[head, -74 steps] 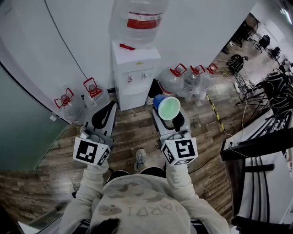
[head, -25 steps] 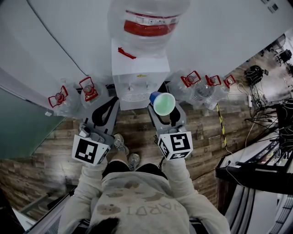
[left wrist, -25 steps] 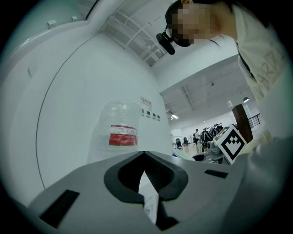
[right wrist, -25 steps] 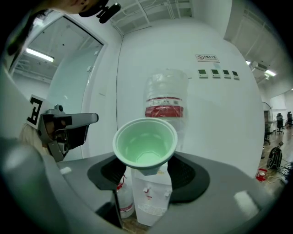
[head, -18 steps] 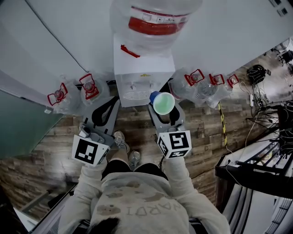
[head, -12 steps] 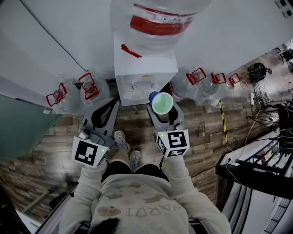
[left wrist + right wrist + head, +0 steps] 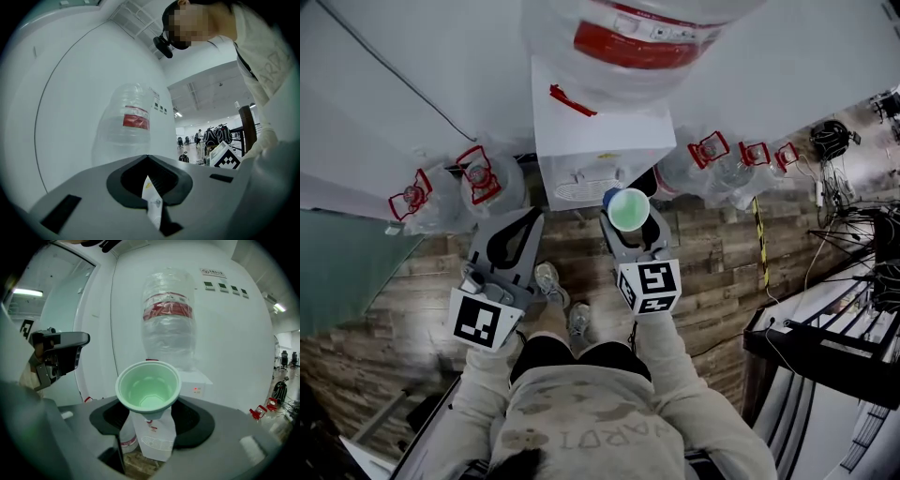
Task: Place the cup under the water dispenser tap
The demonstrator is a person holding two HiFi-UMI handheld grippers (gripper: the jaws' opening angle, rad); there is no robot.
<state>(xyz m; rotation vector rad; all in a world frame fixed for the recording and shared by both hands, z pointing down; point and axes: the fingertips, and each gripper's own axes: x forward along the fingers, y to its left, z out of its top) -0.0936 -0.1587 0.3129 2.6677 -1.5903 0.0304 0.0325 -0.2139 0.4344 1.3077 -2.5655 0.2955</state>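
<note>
A cup [image 7: 630,207], blue outside and pale green inside, stands upright with my right gripper [image 7: 632,225] shut on it. It hangs in front of the white water dispenser [image 7: 591,141], just right of the tap recess and drip grille [image 7: 581,190]. In the right gripper view the cup [image 7: 148,390] fills the middle, with the dispenser body [image 7: 159,439] behind the jaws and the big bottle [image 7: 168,319] above. My left gripper [image 7: 530,218] floats left of the dispenser front, jaws together, holding nothing. From its own view the left gripper [image 7: 147,158] faces the bottle [image 7: 124,126].
Spare water jugs with red caps stand on the wood floor left [image 7: 478,178] and right [image 7: 712,159] of the dispenser. A glass partition [image 7: 337,272] is at the left. Cables and a dark desk frame [image 7: 825,328] lie at the right. The person's shoes [image 7: 548,279] are below the grippers.
Both grippers have come closer to the dispenser front and sunk lower. The cup stays upright in the right gripper, now near the tap recess.
</note>
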